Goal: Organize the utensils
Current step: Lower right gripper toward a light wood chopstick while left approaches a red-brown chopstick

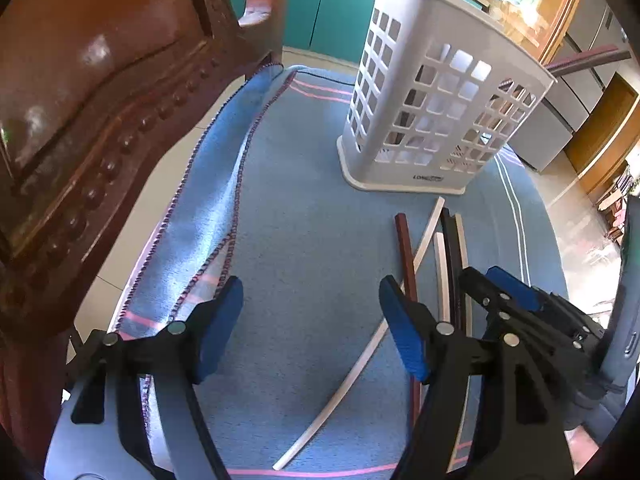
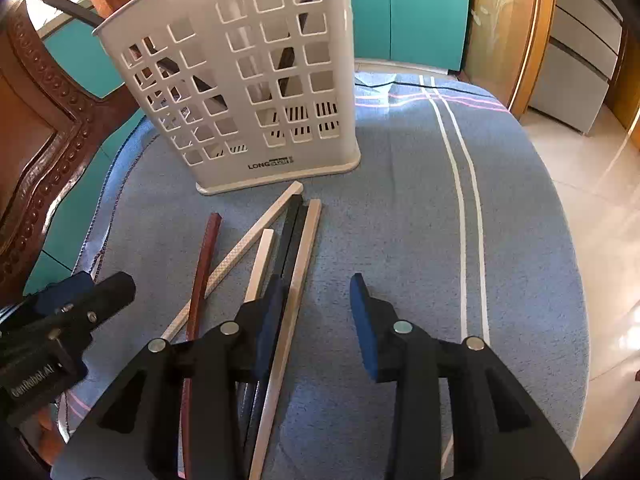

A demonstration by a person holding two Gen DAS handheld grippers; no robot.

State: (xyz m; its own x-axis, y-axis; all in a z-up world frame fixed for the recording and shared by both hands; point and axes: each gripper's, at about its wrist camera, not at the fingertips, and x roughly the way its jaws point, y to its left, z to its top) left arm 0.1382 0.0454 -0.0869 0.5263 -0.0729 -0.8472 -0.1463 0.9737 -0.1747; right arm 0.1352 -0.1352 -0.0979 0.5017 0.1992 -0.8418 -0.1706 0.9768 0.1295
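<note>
Right wrist view: right gripper and left gripper gape wide, empty, over chopsticks on blue towel before white holder.

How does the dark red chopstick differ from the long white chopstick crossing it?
The dark red chopstick is darker and lies almost straight toward the white slotted plastic holder; the long white patterned chopstick is pale and lies diagonally, its end nearer the holder. Both lie flat on the blue towel.
</note>
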